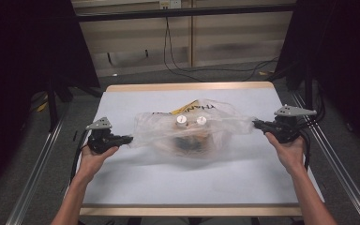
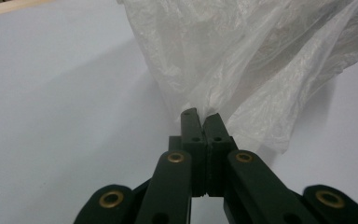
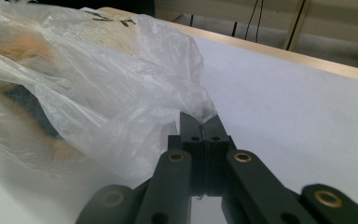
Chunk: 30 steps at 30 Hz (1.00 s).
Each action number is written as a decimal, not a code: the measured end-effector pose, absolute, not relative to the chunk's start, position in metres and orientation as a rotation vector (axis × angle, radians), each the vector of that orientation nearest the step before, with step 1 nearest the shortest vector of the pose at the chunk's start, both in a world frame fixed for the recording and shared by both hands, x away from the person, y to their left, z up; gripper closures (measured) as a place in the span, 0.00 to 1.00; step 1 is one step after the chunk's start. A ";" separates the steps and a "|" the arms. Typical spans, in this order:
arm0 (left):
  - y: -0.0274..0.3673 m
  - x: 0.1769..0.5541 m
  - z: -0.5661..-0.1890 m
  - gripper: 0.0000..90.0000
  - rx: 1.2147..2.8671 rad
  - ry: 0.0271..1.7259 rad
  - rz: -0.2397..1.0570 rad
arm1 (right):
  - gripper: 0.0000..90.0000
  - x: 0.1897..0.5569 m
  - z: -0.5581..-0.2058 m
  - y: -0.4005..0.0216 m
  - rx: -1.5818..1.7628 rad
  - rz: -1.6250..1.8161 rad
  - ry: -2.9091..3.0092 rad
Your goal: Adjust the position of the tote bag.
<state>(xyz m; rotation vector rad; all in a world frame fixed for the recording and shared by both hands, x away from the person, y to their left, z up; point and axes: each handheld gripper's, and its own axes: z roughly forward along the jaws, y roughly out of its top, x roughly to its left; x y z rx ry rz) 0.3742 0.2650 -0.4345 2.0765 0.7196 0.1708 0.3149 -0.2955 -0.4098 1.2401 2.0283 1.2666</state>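
A clear plastic bag (image 1: pixel 187 133) lies across the middle of the white table, stretched out to both sides. Inside it stand two white-capped bottles (image 1: pixel 182 120) and dark and orange items. My left gripper (image 1: pixel 127 139) is shut on the bag's left end, seen close in the left gripper view, where the plastic bag (image 2: pixel 242 60) bunches between the left gripper (image 2: pixel 201 116). My right gripper (image 1: pixel 258 124) is shut on the bag's right end; in the right gripper view the plastic bag (image 3: pixel 88 84) runs into the pinched right gripper (image 3: pixel 200 122).
The table (image 1: pixel 192 183) has a wooden rim and a white top. A yellow printed piece (image 1: pixel 187 108) lies under the bag's far side. Metal rails (image 1: pixel 37 164) run along both sides of the table, and cables (image 1: pixel 178 61) lie on the floor beyond.
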 end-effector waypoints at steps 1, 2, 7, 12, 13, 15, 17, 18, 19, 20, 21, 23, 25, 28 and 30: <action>0.263 0.374 -0.436 1.00 2.093 0.725 0.176 | 1.00 0.315 -0.412 -0.294 1.243 1.257 2.032; 0.263 0.374 -0.436 1.00 2.093 0.725 0.176 | 1.00 0.315 -0.412 -0.294 1.240 1.258 2.035; 0.260 0.374 -0.443 1.00 2.144 0.719 0.173 | 1.00 0.315 -0.416 -0.293 1.243 1.251 2.052; 0.257 0.373 -0.444 1.00 2.162 0.716 0.175 | 1.00 0.311 -0.418 -0.293 1.231 1.235 2.062; 0.257 0.373 -0.444 1.00 2.159 0.715 0.166 | 1.00 0.310 -0.418 -0.294 1.231 1.240 2.060; 0.257 0.372 -0.444 1.00 2.164 0.722 0.169 | 1.00 0.308 -0.421 -0.294 1.240 1.240 2.065; 0.257 0.372 -0.446 1.00 2.166 0.717 0.156 | 1.00 0.308 -0.423 -0.293 1.238 1.231 2.078; 0.257 0.372 -0.446 1.00 2.166 0.717 0.156 | 1.00 0.308 -0.423 -0.293 1.238 1.231 2.078; 0.256 0.372 -0.449 1.00 2.177 0.721 0.151 | 1.00 0.308 -0.427 -0.293 1.248 1.223 2.090; 0.256 0.372 -0.449 1.00 2.177 0.721 0.151 | 1.00 0.308 -0.427 -0.293 1.248 1.223 2.090; 0.255 0.372 -0.451 1.00 2.175 0.717 0.142 | 1.00 0.308 -0.429 -0.292 1.247 1.216 2.105; 0.255 0.372 -0.452 1.00 2.193 0.713 0.154 | 1.00 0.308 -0.432 -0.290 1.246 1.199 2.121; 0.255 0.372 -0.453 1.00 2.205 0.713 0.144 | 1.00 0.309 -0.434 -0.290 1.245 1.190 2.134; 0.257 0.371 -0.459 1.00 2.232 0.737 0.142 | 1.00 0.308 -0.437 -0.291 1.257 1.168 2.142; 0.258 0.371 -0.460 1.00 2.240 0.740 0.142 | 1.00 0.308 -0.438 -0.292 1.263 1.164 2.144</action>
